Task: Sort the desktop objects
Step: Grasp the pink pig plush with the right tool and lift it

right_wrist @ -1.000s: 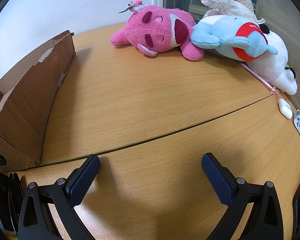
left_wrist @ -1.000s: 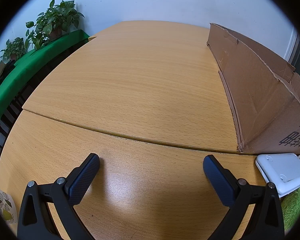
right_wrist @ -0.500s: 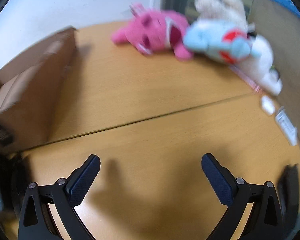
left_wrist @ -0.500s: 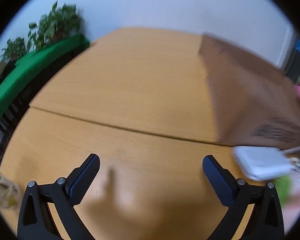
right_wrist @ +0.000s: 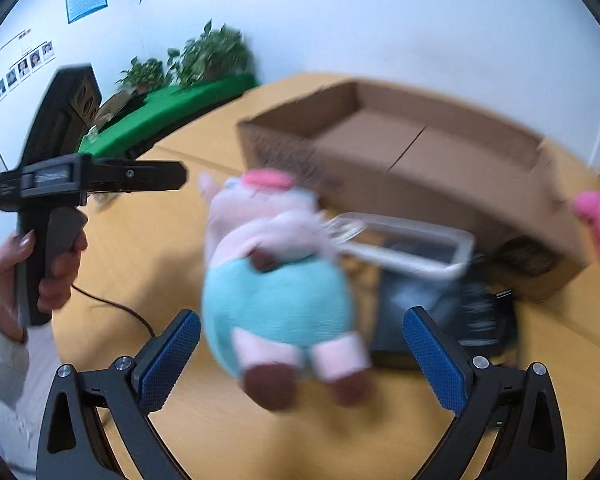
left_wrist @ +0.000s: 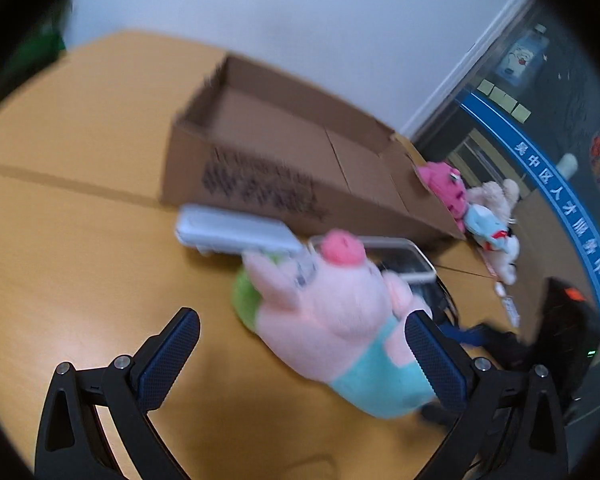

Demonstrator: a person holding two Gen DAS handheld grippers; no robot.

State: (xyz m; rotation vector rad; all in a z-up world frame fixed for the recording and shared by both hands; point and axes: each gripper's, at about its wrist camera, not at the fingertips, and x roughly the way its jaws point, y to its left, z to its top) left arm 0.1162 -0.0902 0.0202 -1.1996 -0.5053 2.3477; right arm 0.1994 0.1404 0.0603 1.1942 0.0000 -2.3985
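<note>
Left tongs: my left gripper (left_wrist: 302, 354) stands wide open, its jaws far apart with nothing between the pads; the pig's teal hindquarters lie close by my right-hand pad, contact not clear through the blur.

Right tongs: my right gripper (right_wrist: 302, 354) is likewise spread wide and holds nothing; the pig lies in the gap ahead of the fingers, feet toward me.

Pig plush: the pink pig plush (left_wrist: 336, 320) in teal trousers lies on the wooden table (left_wrist: 80, 248), just before the cardboard box (left_wrist: 296, 160). Seen from the right wrist it is the nearest thing (right_wrist: 276, 292).

Box: open-topped; what I can see of its inside (right_wrist: 412, 140) is bare cardboard.

Other desk items: a white flat case (left_wrist: 236, 232), a clear tray (right_wrist: 404, 244) on dark gear, something green (left_wrist: 246, 300) under the pig, and a pink plush (left_wrist: 446, 184), a blue plush (left_wrist: 490, 232) and a cream plush (left_wrist: 496, 196) beyond the box's far corner.

Left hand: my left hand (right_wrist: 32, 276) grips the handle of the other tool, off to the side of the pig.

Progress: as I judge it, sorting has barely begun. Nothing shows in the box, and every toy and device is loose on the table.

Remaining: I judge the pig the likely first pick; all other items are left.
</note>
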